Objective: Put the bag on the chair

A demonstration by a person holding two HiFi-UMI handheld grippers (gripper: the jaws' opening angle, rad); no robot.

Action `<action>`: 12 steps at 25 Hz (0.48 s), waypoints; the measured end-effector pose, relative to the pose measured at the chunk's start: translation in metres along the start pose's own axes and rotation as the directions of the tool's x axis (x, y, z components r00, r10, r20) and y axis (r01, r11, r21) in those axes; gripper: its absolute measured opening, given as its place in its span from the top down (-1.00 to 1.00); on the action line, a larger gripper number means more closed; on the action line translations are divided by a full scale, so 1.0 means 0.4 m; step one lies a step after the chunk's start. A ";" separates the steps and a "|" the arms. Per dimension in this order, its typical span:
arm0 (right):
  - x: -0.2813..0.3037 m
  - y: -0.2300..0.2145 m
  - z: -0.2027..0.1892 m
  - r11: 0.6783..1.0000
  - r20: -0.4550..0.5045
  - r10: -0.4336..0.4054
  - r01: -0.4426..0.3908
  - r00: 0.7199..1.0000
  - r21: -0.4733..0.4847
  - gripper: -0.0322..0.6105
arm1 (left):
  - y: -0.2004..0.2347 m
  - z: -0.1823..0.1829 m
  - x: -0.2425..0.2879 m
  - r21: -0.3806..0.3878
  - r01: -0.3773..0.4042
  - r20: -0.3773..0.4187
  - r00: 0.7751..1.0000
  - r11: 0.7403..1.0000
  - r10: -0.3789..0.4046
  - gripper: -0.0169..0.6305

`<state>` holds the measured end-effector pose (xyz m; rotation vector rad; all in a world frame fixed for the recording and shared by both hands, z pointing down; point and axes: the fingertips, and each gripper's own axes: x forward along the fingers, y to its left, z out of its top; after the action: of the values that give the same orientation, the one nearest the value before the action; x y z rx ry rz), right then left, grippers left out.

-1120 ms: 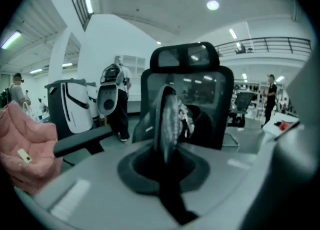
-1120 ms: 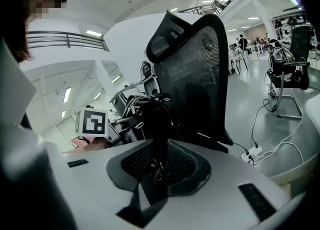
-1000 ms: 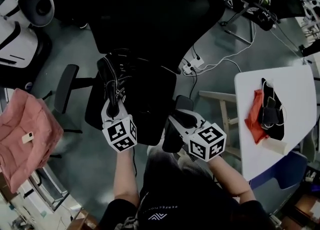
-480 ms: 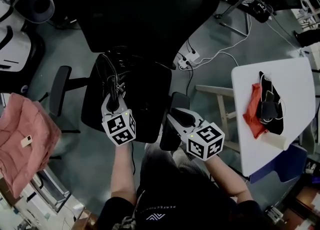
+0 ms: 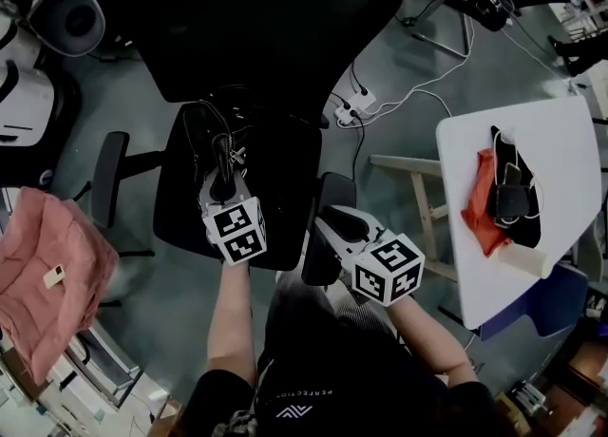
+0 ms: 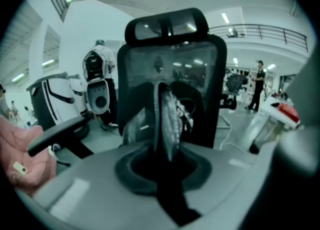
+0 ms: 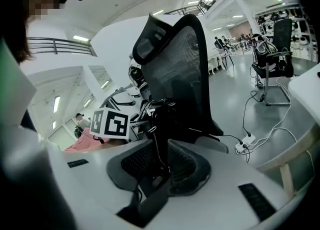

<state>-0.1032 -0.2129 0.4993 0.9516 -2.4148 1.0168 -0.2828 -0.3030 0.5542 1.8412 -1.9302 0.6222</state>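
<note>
A black bag with metal trim rests on the left part of the black office chair's seat, in front of the mesh backrest. My left gripper is over the seat, and its jaws are opening with the upright top of the bag still pinched between them. My right gripper hangs by the seat's right edge above the armrest. It is shut on a thin black strap that runs up to the bag. The bag's lower part is hidden by the jaws.
A pink fabric bag lies at the left. To the right, a white table carries red and black items. A power strip with cables lies on the floor behind the chair. White machines stand at the far left.
My left gripper has moved a little forward over the seat with the bag. The right gripper has hardly shifted.
</note>
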 end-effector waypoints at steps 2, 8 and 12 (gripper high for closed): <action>-0.008 -0.007 0.000 1.000 0.005 -0.008 0.008 1.000 0.006 0.64 | -0.015 -0.003 0.003 0.003 0.004 -0.015 1.000 1.000 -0.004 0.82; -0.029 -0.033 -0.002 0.999 0.021 -0.026 0.025 0.999 0.025 0.64 | -0.049 -0.012 0.009 0.028 0.009 -0.029 1.000 1.000 -0.009 0.73; -0.040 -0.043 -0.010 0.999 0.026 -0.028 0.027 0.999 0.039 0.65 | -0.070 -0.021 0.009 0.029 0.038 -0.033 0.999 0.999 -0.037 0.56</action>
<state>-0.0794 -0.2117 0.5018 1.0147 -2.4049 1.0512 -0.2551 -0.3019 0.5643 1.8688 -1.8708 0.6681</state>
